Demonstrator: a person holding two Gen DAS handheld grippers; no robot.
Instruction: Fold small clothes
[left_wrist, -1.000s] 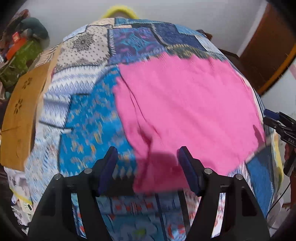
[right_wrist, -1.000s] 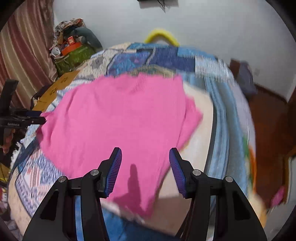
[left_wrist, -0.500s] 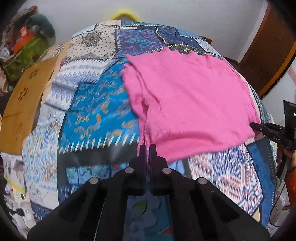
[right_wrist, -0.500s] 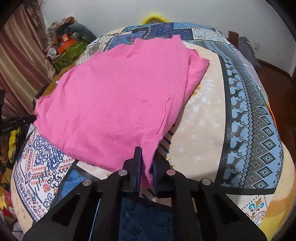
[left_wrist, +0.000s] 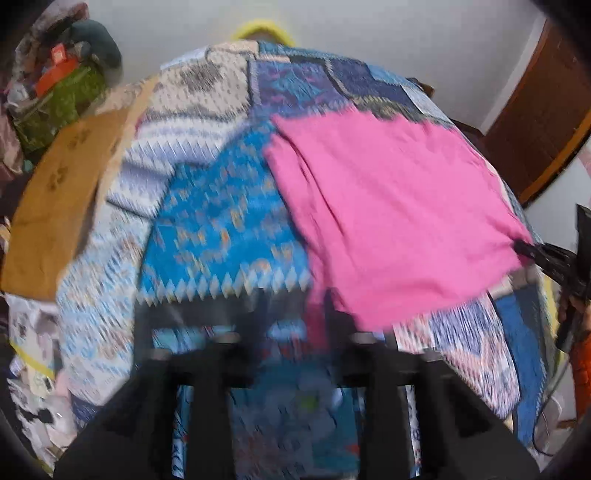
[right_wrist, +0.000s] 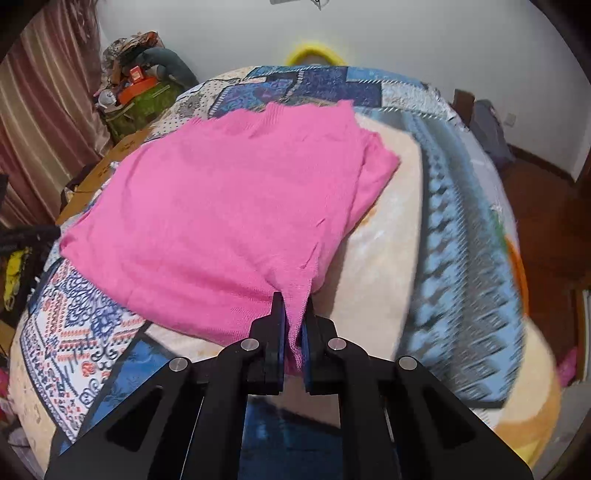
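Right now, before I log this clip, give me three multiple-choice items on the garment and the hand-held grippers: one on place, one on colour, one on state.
1. Where does the garment lie?
A. on the patchwork bedspread
B. on the wooden floor
C. over a chair back

2. What colour is the garment?
A. yellow
B. pink
C. navy

3. How is the right hand-held gripper?
A. wide open above the cloth
B. shut on nothing
C. shut on the garment's near corner

Key: 1 A, the cloth spreads flat over the bedspread; 2 B, it is plain pink in both views; 3 C, pink fabric is pinched between its closed jaws.
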